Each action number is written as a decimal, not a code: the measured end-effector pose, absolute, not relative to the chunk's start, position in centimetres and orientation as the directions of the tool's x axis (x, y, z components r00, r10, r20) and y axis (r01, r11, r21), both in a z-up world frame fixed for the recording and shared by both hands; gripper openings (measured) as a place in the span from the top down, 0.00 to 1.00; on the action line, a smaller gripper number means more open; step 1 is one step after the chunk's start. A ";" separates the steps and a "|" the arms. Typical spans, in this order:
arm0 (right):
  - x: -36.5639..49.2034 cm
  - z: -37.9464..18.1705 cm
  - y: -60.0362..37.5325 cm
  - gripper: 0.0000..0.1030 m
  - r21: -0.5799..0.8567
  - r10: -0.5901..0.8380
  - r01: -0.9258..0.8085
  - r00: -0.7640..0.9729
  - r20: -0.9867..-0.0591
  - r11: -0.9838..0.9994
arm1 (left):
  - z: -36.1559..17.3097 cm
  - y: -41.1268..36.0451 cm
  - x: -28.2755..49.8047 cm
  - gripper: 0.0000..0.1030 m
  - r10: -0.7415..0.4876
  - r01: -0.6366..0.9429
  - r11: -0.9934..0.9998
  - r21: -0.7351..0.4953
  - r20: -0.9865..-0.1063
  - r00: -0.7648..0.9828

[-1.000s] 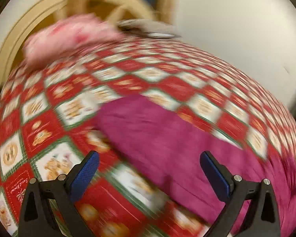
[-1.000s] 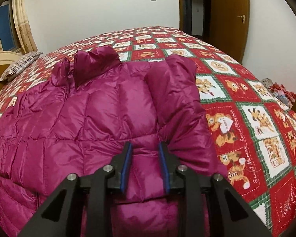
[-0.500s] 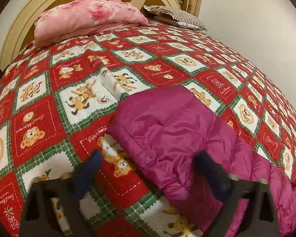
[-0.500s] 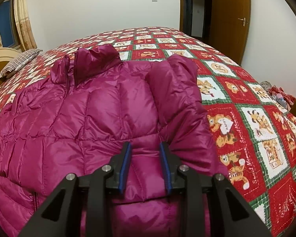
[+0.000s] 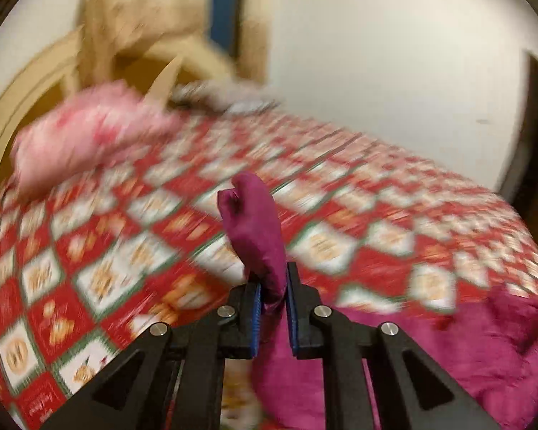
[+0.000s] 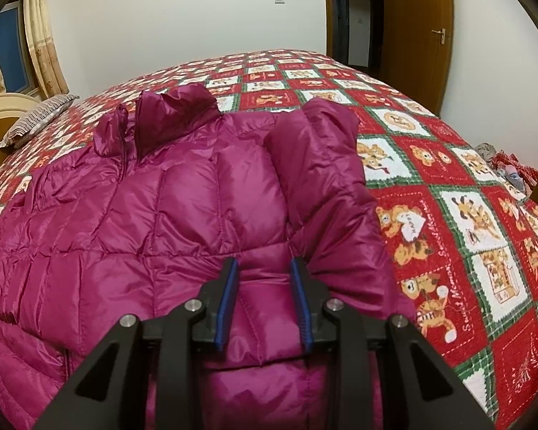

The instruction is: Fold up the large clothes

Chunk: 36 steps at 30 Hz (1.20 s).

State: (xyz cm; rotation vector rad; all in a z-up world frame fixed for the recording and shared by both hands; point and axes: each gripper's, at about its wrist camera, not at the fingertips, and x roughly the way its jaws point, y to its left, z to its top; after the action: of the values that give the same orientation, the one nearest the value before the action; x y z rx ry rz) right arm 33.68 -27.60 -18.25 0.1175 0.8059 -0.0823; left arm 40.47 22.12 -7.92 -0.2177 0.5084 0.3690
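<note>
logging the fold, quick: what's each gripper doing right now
Left gripper: shut on the jacket sleeve.
Right gripper: shut on a fold of the magenta puffer jacket.

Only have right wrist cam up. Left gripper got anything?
Observer: Yes. The left gripper is shut on a sleeve end of the magenta jacket, which sticks up past its fingers.
Operator: Sleeve off the bed?
Observer: The pinched end stands clear above the checked bedspread; the view is motion-blurred, so finer detail is lost.
Operator: What's ahead of the left?
Observer: A pink pillow lies against the cream headboard, beyond the sleeve.
Operator: My right looks clamped on the hem, agree?
Observer: Agree. The right gripper has a ridge of jacket pinched between its fingers.
</note>
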 end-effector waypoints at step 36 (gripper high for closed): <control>33.5 -18.3 -28.3 0.68 0.140 0.016 0.120 0.703 -0.711 0.983 | -12.8 -12.2 33.6 0.31 -0.457 0.525 0.848 -0.069 -0.597 0.659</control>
State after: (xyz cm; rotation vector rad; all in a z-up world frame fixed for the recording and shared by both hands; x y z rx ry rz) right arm 33.46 -28.29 -18.34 0.1814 0.7906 -0.0578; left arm 33.64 -12.16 -12.77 0.1133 0.6436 -0.5571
